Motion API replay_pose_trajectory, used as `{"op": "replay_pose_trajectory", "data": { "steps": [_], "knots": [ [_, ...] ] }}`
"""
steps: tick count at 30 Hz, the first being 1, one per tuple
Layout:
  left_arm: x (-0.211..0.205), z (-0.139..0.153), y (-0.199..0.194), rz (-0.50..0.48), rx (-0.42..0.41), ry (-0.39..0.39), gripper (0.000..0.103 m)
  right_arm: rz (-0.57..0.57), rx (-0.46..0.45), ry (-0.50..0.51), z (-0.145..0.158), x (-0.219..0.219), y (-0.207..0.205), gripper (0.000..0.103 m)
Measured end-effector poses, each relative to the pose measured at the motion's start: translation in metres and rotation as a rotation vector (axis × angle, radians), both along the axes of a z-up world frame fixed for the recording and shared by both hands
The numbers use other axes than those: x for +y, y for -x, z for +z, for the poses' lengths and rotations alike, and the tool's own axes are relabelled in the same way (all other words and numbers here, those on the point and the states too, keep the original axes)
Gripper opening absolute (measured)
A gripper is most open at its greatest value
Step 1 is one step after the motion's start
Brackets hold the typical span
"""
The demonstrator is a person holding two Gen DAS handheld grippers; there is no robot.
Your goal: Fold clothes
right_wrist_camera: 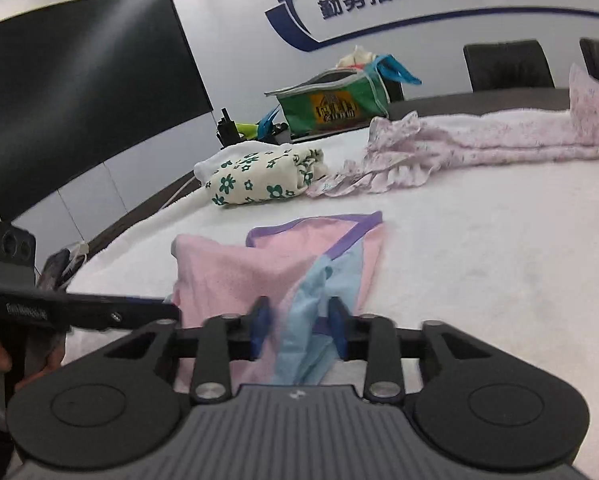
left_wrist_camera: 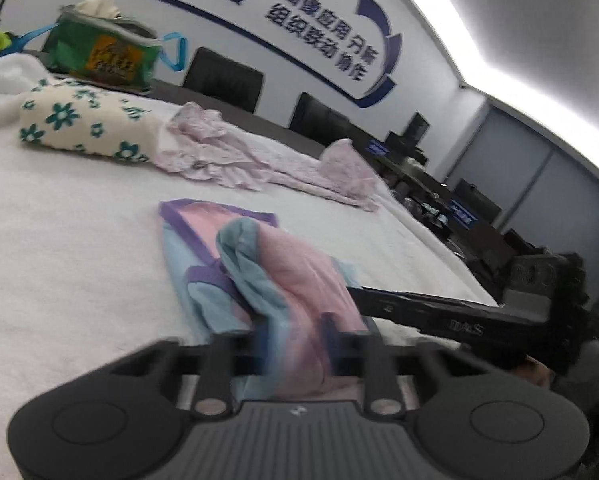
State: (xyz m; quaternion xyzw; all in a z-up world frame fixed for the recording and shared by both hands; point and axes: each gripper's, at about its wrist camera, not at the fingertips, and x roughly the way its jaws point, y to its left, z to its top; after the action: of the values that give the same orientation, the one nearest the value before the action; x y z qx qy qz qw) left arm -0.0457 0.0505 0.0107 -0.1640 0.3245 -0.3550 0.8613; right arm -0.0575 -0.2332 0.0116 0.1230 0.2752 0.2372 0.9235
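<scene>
Pink-and-blue garment [right_wrist_camera: 283, 272] is pinched by both the left gripper [left_wrist_camera: 295, 344] and right gripper [right_wrist_camera: 299, 328], so I'd lift evenly, keeping edges aligned.

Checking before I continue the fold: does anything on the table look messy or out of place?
The lilac ruffled garment lies crumpled and unfolded behind the folded floral cloth. The pink-and-blue garment is bunched between both grippers, not flat. Nothing looks spilled or damaged.

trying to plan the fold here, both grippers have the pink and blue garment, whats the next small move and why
Probably carry both grippers forward together, laying the held edge over the part lying flat. The left gripper and right gripper each pinch the near end of the pink and blue garment, which is bunched there, while its purple-trimmed far end lies on the white cloth.
</scene>
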Motion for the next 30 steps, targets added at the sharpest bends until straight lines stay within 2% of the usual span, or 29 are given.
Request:
{"op": "replay_pose_trajectory", "data": {
  "steps": [2, 6, 8, 9, 11, 13, 15, 18, 19, 21, 25, 28, 30],
  "knots": [
    [0.008, -0.008, 0.000, -0.009, 0.068, 0.054, 0.005, -0.016, 0.000, 0.011, 0.001, 0.000, 0.000, 0.011],
    [0.030, -0.025, -0.003, 0.013, 0.186, 0.162, 0.009, -0.052, -0.004, 0.037, 0.005, 0.000, 0.000, 0.010],
    [0.036, -0.027, -0.002, 0.051, 0.201, 0.176, 0.039, -0.070, -0.005, 0.050, 0.007, 0.000, 0.000, 0.011],
    [0.036, -0.025, -0.001, 0.049, 0.191, 0.177, 0.042, -0.078, -0.006, 0.057, 0.008, 0.000, 0.000, 0.012],
    [0.033, -0.015, 0.005, 0.040, 0.130, 0.163, 0.056, -0.096, -0.008, 0.070, 0.009, 0.000, 0.000, 0.013],
    [0.029, -0.005, 0.008, 0.054, 0.069, 0.128, 0.063, -0.074, -0.070, 0.070, 0.018, 0.001, 0.009, 0.014],
    [0.024, 0.001, 0.007, 0.103, 0.040, 0.072, 0.062, -0.043, -0.135, 0.083, 0.027, 0.007, 0.016, 0.014],
    [0.022, 0.005, 0.010, 0.168, -0.018, -0.007, 0.067, 0.014, -0.197, 0.133, 0.036, 0.028, 0.017, 0.016],
    [0.023, 0.004, 0.010, 0.165, -0.012, -0.009, 0.072, 0.039, -0.201, 0.153, 0.036, 0.036, 0.015, 0.018],
    [0.025, -0.002, 0.011, 0.144, 0.017, 0.013, 0.074, 0.077, -0.204, 0.203, 0.034, 0.050, 0.007, 0.032],
    [0.011, -0.008, 0.013, 0.157, 0.033, -0.038, 0.068, 0.131, -0.120, 0.270, 0.018, 0.071, -0.023, 0.035],
    [0.007, -0.011, 0.013, 0.113, 0.025, -0.002, 0.068, 0.074, -0.015, 0.265, 0.007, 0.072, -0.042, 0.035],
    [0.007, -0.011, 0.014, 0.085, 0.018, 0.041, 0.065, 0.077, -0.015, 0.261, 0.009, 0.070, -0.041, 0.035]
  ]
}}
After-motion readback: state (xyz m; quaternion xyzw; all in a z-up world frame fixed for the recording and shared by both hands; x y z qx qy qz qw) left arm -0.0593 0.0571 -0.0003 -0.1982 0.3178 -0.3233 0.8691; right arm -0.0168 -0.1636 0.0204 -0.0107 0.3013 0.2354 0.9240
